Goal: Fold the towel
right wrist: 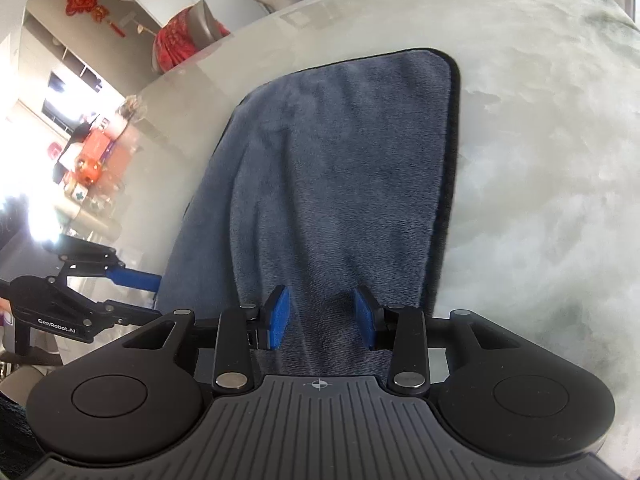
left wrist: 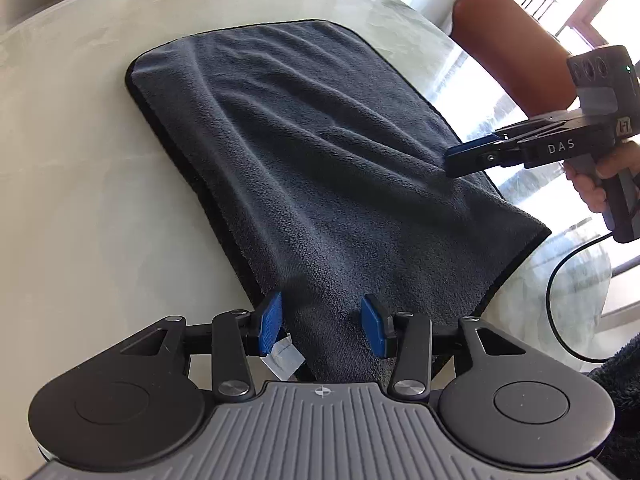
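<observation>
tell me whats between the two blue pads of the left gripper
Gray towel fabric lies between the left gripper's open blue pads, with a small white tag beside the left pad; the left wrist view shows it.

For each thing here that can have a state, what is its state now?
towel: folded over once, wrinkled, lying on the table, near end over the edge.
left gripper: open, fingers on both sides of the towel's near end.
right gripper: open, over the towel's near end.
towel label: sticking out by the left gripper.

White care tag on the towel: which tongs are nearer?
Left. The left tongs sit open right beside the white tag at the towel's near edge; the right tongs are over the far side.
</observation>
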`<state>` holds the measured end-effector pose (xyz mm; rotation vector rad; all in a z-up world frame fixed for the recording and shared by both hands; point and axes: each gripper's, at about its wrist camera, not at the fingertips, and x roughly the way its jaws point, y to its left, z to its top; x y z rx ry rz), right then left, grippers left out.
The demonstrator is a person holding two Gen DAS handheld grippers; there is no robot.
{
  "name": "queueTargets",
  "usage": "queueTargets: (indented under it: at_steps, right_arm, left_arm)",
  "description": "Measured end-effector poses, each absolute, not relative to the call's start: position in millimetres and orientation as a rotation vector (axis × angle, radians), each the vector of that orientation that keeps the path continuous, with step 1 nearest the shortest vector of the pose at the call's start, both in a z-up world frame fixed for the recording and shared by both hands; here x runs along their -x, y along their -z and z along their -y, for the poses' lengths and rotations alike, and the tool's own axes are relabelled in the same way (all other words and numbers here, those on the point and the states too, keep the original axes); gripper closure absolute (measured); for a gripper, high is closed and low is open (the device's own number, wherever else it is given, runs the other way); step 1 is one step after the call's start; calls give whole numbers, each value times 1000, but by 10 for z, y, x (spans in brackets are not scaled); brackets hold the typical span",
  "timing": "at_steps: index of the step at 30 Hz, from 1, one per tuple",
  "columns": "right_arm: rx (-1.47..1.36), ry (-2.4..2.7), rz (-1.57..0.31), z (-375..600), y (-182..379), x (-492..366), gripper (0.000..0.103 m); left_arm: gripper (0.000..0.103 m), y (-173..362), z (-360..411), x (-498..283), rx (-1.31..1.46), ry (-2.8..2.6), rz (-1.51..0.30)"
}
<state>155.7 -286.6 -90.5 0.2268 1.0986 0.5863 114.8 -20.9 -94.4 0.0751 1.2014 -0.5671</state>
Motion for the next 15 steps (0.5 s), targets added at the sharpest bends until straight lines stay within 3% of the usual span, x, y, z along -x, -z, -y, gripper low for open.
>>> queueTargets:
  at_steps: [1,3,10,11,13,14,15]
  right_arm:
    - [-227,-577,-1097,2891,913,-1565,78]
    - [-229,-560,-1093,2951,924,-1574,81]
    - [-166,-507,-1088,3008,909,-1557,83]
    - [-147,-503,-1094,2994,895,-1553,82]
    - [-84,-494,-1107,2919,810,-1553,74]
    - [-55,-497,-1087,2882,753,-1550,65]
    - [-33,-503,-1056,2850,699,-1550,61]
  left_arm:
    - [64,943,197,-1151,-82,556,-1203]
    - [81,932,147,-1161,-108,516,-1207]
    - [82,928,29,-1157,-107,489,-1205]
    - [82,923,18,-1159,-116,484,-1206]
    - [65,862,25,-1181,-158,473,-1197]
    - [56,816,26,-1196,-182,479,-1162]
    - [56,784,16,-1239,-182,490,-1126]
